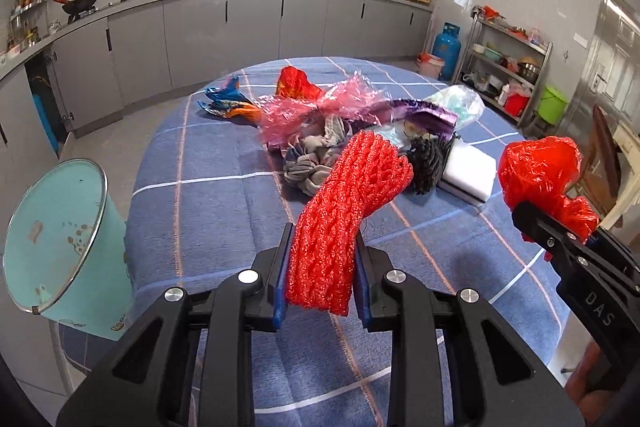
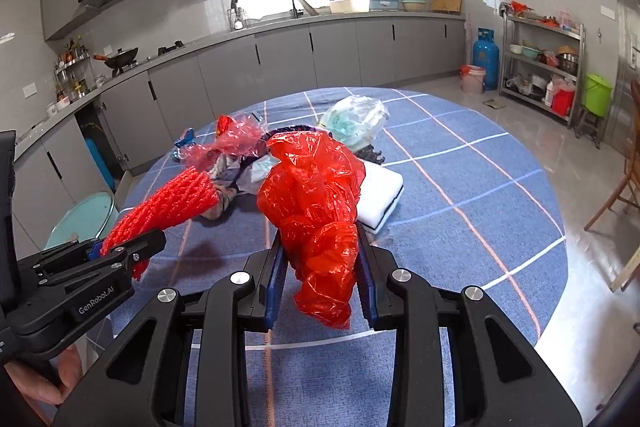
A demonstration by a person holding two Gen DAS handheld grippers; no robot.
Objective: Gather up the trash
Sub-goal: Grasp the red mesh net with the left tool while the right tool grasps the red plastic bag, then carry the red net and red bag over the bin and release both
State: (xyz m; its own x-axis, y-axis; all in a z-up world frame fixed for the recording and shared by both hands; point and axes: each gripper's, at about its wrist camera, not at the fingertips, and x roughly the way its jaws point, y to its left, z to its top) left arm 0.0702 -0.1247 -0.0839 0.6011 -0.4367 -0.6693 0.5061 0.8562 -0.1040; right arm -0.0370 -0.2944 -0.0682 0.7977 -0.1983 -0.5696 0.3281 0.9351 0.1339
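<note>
Item one: red foam net sleeve (image 1: 348, 207), pinched between the pads of the left gripper (image 1: 322, 275) at about its lower third, the free end rising toward twelve o'clock over the table (image 1: 208, 219). Light, springy, open-meshed; it squashes under the pads and should not slip, though a loose end can snag on neighbouring litter. Item two: crumpled red plastic bag (image 2: 316, 203), clamped in the right gripper (image 2: 322, 279) near its lower folds, the bulk ballooning above the jaws. Near weightless, soft, slick film; best taken where the folds bunch thickest, as a single layer would slide out or tear. Remaining lot, heaped mid-table at twelve o'clock from both cameras: pink cellophane wrap (image 1: 320, 103), grey cloth scraps (image 1: 316, 163), a purple wrapper (image 1: 424, 111), a clear bag with pale contents (image 1: 456, 99), a dark scouring pad (image 1: 428, 159) and a white sponge block (image 1: 468, 171) just beside it, a blue-and-orange wrapper (image 1: 228, 103) lying apart at eleven o'clock. All soft and light; the sponge block is the only piece with firm flat sides to grip across. Receptacle: pale green bin (image 1: 60, 235), at nine o'clock of the left-wrist view, mouth open, seemingly off the table edge, though the fisheye distortion leaves its exact footing uncertain. Judged next: both held pieces go bin-ward.
</note>
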